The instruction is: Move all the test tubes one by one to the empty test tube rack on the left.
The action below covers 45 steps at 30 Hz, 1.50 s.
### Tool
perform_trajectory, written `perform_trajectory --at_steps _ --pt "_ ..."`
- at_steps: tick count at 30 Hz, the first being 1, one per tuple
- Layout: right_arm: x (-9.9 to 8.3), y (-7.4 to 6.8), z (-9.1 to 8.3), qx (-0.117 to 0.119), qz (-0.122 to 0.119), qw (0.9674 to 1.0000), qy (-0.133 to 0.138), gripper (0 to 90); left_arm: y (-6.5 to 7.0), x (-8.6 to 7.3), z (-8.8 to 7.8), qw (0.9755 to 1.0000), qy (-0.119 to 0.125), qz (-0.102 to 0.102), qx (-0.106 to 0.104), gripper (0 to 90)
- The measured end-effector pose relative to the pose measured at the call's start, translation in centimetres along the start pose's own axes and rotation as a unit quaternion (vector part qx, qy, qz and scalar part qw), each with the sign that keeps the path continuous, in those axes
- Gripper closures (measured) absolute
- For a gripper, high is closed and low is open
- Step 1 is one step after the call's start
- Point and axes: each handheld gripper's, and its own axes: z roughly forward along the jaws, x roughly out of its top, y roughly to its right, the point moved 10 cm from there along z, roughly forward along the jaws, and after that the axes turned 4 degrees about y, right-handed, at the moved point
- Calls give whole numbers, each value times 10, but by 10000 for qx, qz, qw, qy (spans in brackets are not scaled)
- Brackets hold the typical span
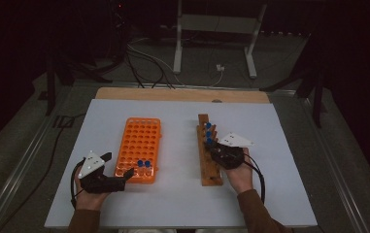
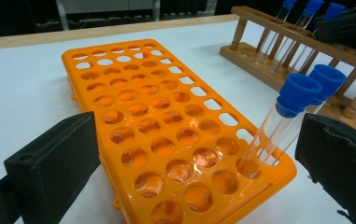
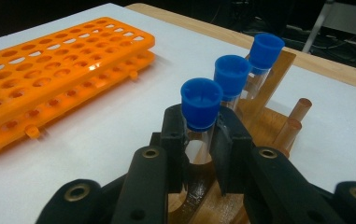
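The test tube gripped here is clear, thin-walled and capped in blue: light, stiff, slick and breakable, so I judge the best hold is just under the cap with gentle pressure. It stands in the wooden rack, nearest of three tubes. The right hand-held gripper is clamped on it below the cap. The left hand-held gripper stands wide apart around the near end of the orange rack, where two capped tubes sit, on the white tabletop.

Five blue-capped tubes, one orange rack, one wooden rack.
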Motion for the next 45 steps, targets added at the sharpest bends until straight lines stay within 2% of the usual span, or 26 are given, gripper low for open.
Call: perform_trajectory --at_steps 19,29,37,45 --pt "0 0 -1 -27 -11 10000 17 771 0 0 0 10000 -6 2 -5 7" --pt "7 3 -7 11 114 9999 97 771 0 -1 1 10000 -20 2 -8 7" --pt "15 3 -12 22 86 9998 155 771 0 -1 1 10000 -17 -2 -7 7" --pt "22 2 -14 41 57 9999 97 771 0 -1 0 10000 -12 -5 -8 7"
